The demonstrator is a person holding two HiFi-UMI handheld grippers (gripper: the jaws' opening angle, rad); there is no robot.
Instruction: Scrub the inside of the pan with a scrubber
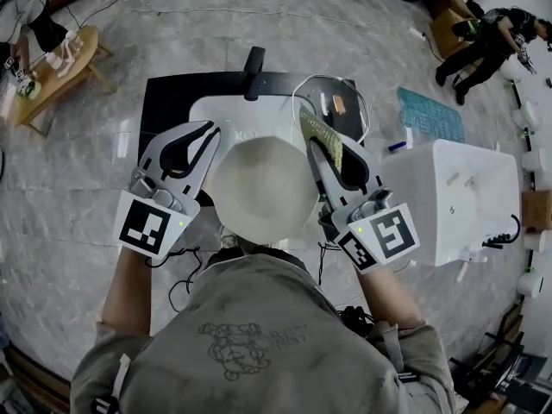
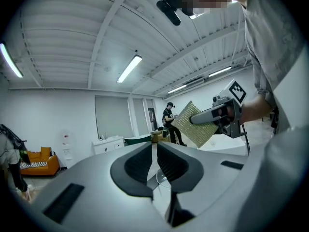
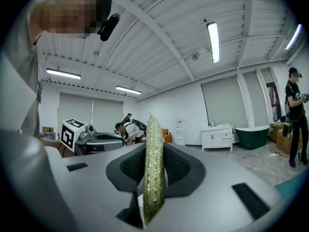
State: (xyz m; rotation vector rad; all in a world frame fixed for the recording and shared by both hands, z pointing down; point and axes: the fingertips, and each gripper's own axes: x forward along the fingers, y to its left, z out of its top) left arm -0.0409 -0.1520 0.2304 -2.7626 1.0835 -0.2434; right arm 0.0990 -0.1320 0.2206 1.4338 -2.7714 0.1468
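My right gripper (image 1: 321, 149) is shut on a flat yellow-green glittery scrubber (image 1: 322, 133), which stands on edge between the pads (image 3: 153, 168). The scrubber (image 2: 193, 124) also shows from the side in the left gripper view, sticking out of the right gripper (image 2: 227, 112). My left gripper (image 1: 210, 134) is shut with nothing between its jaws (image 2: 155, 170). Both grippers are held up level, on either side of the person's white hat (image 1: 263, 192). A white basin (image 1: 207, 110) with a black upright piece (image 1: 253, 63) lies on a black table (image 1: 164, 102) below, partly hidden by the hat. I cannot make out the pan.
A round thin-rimmed thing (image 1: 345, 84) with a small orange item (image 1: 339, 104) sits at the basin's right. A white cabinet (image 1: 453, 201) stands to the right and a teal mat (image 1: 429, 113) behind it. A wooden table (image 1: 52, 72) is far left. People stand at the room's edges (image 1: 487, 41).
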